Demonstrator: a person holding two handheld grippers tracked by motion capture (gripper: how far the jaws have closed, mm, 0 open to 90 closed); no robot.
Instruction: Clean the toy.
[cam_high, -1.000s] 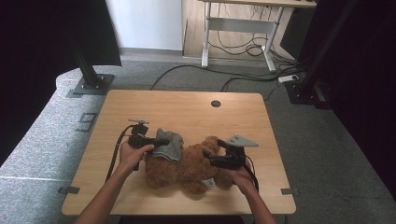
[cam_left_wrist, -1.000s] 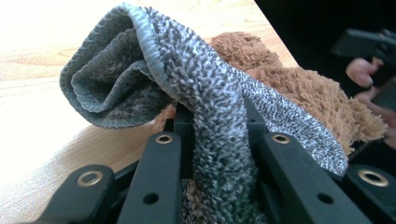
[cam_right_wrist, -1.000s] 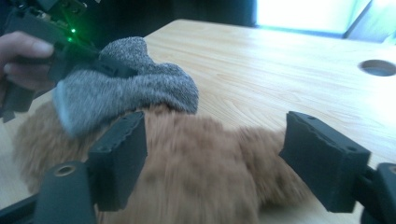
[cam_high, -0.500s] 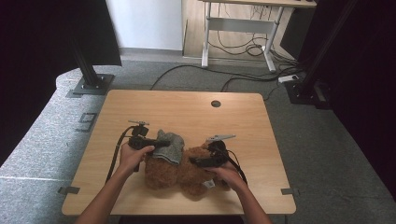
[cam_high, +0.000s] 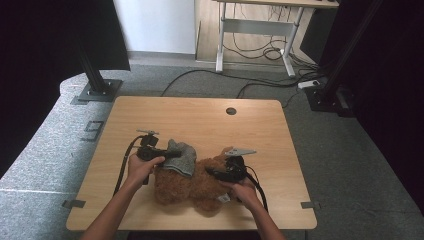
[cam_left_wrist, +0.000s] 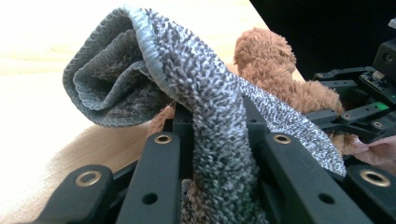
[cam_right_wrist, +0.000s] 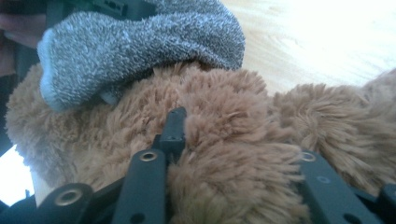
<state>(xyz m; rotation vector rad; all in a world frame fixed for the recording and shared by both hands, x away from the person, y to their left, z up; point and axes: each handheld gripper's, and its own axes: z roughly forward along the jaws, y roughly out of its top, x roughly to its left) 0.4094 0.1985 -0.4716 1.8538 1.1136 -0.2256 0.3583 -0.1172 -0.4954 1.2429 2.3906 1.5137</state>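
Brown plush bear (cam_high: 192, 182) near desk (cam_high: 200, 115) front edge: soft, light. Left gripper (cam_high: 172, 154) clamps grey knit sock (cam_high: 182, 156); right gripper (cam_high: 212, 174), jaws just closing, bites fur. Grip sock's cuff.

A wooden table (cam_high: 200, 120) with a round cable hole (cam_high: 231, 111) stands on grey carpet (cam_high: 340, 150).

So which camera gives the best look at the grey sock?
The left gripper view: the sock sits close up, pinched between that gripper's black jaws, its open cuff facing the camera. The right gripper view shows the sock draped on the teddy bear. The high view shows it small.
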